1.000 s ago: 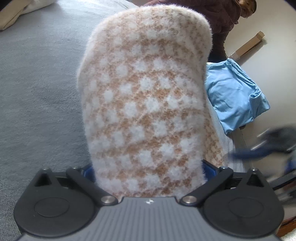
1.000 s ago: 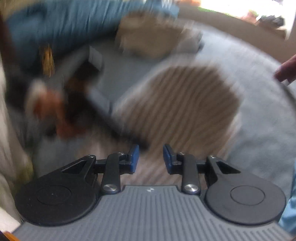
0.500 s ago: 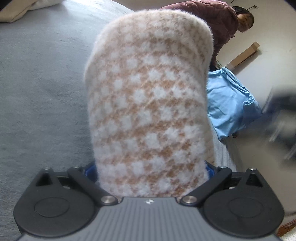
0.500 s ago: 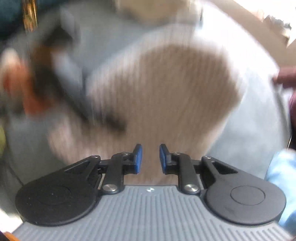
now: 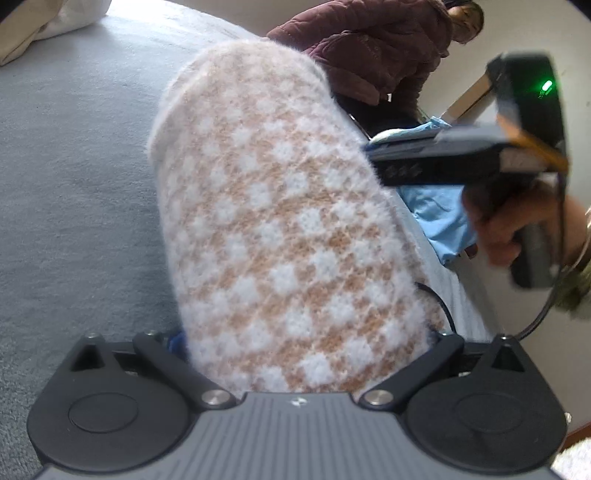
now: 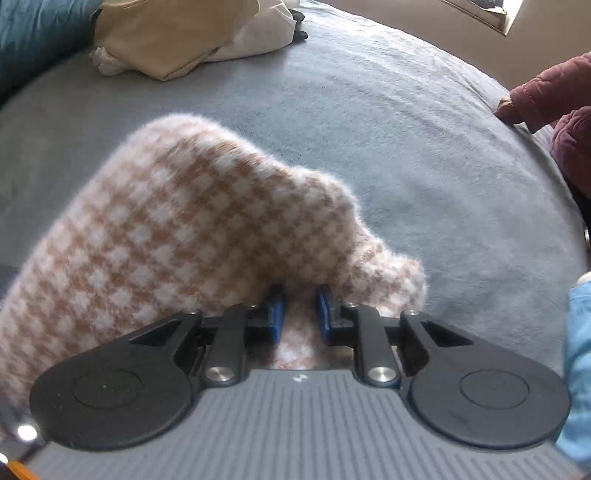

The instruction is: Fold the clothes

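Your right gripper [image 6: 298, 312] has swung in from the side over the last moment and now sits at the fuzzy checked garment [image 6: 192, 236], its blue pads close together with a pinch of the knit between them, so it looks gripped; your left gripper [image 5: 299, 343] keeps its wide clamp on the same piece, jaws spread far apart with a thick bundle of the fabric filling the gap; a second ago only that hand held it, so you now have two holds and, I judge, can lift or draw the cloth out to start a fold; the garment lies on the grey bed cover [image 6: 388, 122], rounded and humped, tan and white in a small check, with a soft hairy nap; the cover is flat, short-piled fleece; a smooth light blue cloth [image 5: 439, 218] hangs at the bed's edge; cream and white clothes [image 6: 184, 33] sit crumpled at the far side; a person in a maroon quilted jacket [image 5: 369, 55] stands beyond.
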`<state>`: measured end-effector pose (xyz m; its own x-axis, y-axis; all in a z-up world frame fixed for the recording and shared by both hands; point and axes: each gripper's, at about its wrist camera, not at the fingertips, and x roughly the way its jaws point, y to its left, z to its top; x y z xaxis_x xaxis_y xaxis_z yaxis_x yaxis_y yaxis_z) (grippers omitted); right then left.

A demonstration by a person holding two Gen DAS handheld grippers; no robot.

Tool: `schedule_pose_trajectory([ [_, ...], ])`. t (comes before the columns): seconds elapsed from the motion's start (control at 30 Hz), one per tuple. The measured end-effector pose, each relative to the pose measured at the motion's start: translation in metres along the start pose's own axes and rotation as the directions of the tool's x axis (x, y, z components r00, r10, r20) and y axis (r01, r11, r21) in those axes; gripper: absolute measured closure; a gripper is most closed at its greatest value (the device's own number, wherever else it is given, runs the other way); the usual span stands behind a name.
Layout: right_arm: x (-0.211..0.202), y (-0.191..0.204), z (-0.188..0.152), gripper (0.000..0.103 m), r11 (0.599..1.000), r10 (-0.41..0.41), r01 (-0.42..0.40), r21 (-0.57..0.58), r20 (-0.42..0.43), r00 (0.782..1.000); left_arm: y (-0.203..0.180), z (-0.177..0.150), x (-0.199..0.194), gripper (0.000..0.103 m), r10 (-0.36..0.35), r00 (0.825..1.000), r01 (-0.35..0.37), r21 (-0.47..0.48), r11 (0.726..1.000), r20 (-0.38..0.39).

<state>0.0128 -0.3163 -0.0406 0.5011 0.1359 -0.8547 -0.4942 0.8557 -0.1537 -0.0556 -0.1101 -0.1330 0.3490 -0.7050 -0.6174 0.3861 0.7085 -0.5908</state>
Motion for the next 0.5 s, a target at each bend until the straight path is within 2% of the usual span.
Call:
schedule_pose_trajectory([
  [0.07, -0.017, 0.004, 0.012, 0.086, 0.999, -0.04, 0.04, -0.036, 0.012, 0.999, 0.003, -0.001, -0.002, 0.001, -0.008, 1.0, 0.008, -0.009, 1.0, 0.002],
  [0.1, -0.029, 0.005, 0.019, 0.086, 0.998, -0.043, 0.045, -0.034, 0.049, 0.998, 0.004, -0.002, -0.002, 0.001, -0.01, 1.0, 0.01, -0.011, 1.0, 0.005],
  [0.2, -0.067, 0.014, 0.043, 0.086, 0.999, -0.009, 0.017, -0.043, 0.19, 0.982, 0.002, -0.001, 0.001, 0.001, -0.014, 1.0, 0.014, -0.011, 1.0, 0.01],
  [0.27, -0.074, 0.024, 0.055, 0.086, 0.996, 0.043, -0.024, -0.089, 0.224, 0.974, 0.003, -0.002, 0.001, 0.001, -0.014, 1.0, 0.014, -0.013, 1.0, 0.011],
  [0.3, -0.068, 0.028, 0.06, 0.087, 0.993, 0.068, -0.047, -0.107, 0.197, 0.978, 0.002, -0.002, 0.001, 0.001, -0.012, 1.0, 0.012, -0.011, 1.0, 0.012],
  [0.37, -0.021, 0.029, 0.056, 0.087, 0.994, 0.076, -0.07, -0.086, 0.065, 0.995, 0.006, -0.006, -0.001, 0.001, -0.001, 1.0, 0.001, -0.021, 1.0, -0.003],
  [0.4, -0.001, 0.027, 0.051, 0.088, 0.995, 0.078, -0.076, -0.059, 0.03, 0.996, 0.011, -0.006, -0.003, 0.001, -0.006, 1.0, 0.006, -0.04, 0.999, -0.006],
  [0.5, 0.023, 0.011, 0.045, 0.09, 0.989, 0.126, -0.128, 0.076, 0.028, 0.992, 0.015, -0.005, -0.004, 0.001, -0.024, 1.0, 0.024, -0.061, 0.998, -0.004],
])
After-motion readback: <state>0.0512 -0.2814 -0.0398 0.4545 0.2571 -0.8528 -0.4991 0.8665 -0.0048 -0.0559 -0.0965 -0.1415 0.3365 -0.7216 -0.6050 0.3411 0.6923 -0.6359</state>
